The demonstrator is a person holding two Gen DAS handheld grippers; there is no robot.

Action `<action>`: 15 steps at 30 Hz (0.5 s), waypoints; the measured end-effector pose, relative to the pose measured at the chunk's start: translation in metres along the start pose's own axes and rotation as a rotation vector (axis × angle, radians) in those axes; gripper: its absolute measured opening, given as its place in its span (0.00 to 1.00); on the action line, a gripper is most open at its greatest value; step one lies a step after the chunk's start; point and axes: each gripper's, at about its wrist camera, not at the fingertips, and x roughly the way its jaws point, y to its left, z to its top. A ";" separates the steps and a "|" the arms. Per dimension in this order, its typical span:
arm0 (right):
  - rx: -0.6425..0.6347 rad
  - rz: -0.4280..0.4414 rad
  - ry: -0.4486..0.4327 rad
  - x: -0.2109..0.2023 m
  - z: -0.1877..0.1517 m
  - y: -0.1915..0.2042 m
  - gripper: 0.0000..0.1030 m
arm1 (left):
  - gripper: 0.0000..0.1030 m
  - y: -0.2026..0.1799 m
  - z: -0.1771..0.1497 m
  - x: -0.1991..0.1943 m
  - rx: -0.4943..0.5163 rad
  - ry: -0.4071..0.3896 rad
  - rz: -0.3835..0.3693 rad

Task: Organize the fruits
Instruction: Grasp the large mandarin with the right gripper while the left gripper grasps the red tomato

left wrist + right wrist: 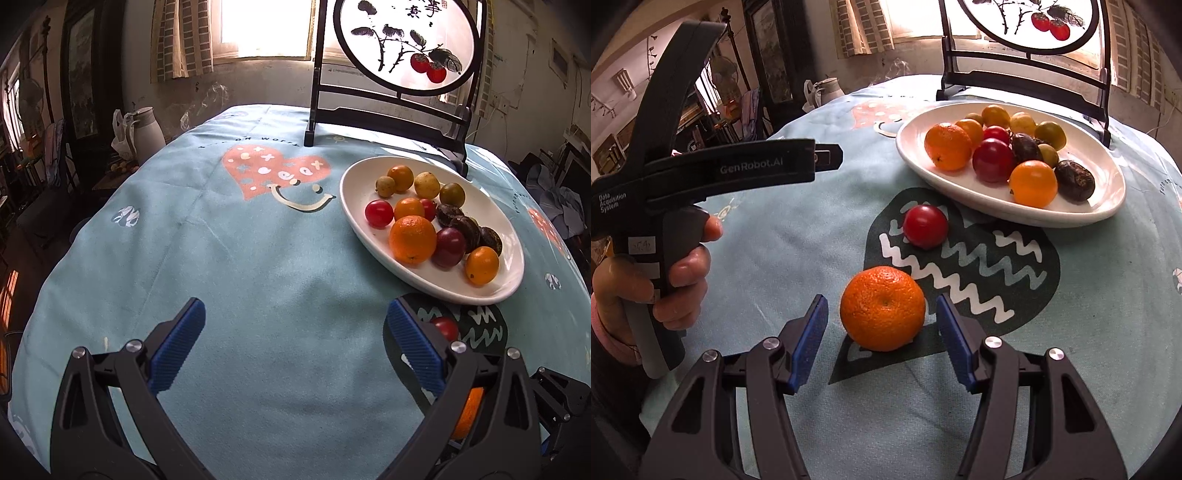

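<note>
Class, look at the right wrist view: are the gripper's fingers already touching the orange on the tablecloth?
No: the right gripper is open, with a gap on each side of the orange.

Glossy white plate (960,184); matt fuzzy tablecloth (258,258); dimpled orange (882,308).

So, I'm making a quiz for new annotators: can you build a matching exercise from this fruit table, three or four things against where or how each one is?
Things:
1. orange
2. red tomato
3. plate
4. left gripper

Places or states:
A. holds a pile of mixed fruit
B. open over bare cloth
C. on the cloth, between the open right gripper fingers
D. on the cloth, between the orange and the plate

Pairs: 1-C, 2-D, 3-A, 4-B
</note>
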 end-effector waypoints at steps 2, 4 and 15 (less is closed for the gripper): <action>0.001 0.006 -0.004 0.001 0.001 0.001 0.60 | 0.98 0.000 0.000 -0.001 0.000 -0.007 0.000; 0.004 0.001 -0.006 0.002 0.001 0.000 0.60 | 0.98 0.000 0.000 -0.002 0.004 -0.009 0.002; 0.001 -0.003 0.018 0.008 0.001 0.001 0.51 | 0.98 -0.001 0.000 -0.001 0.012 -0.009 0.012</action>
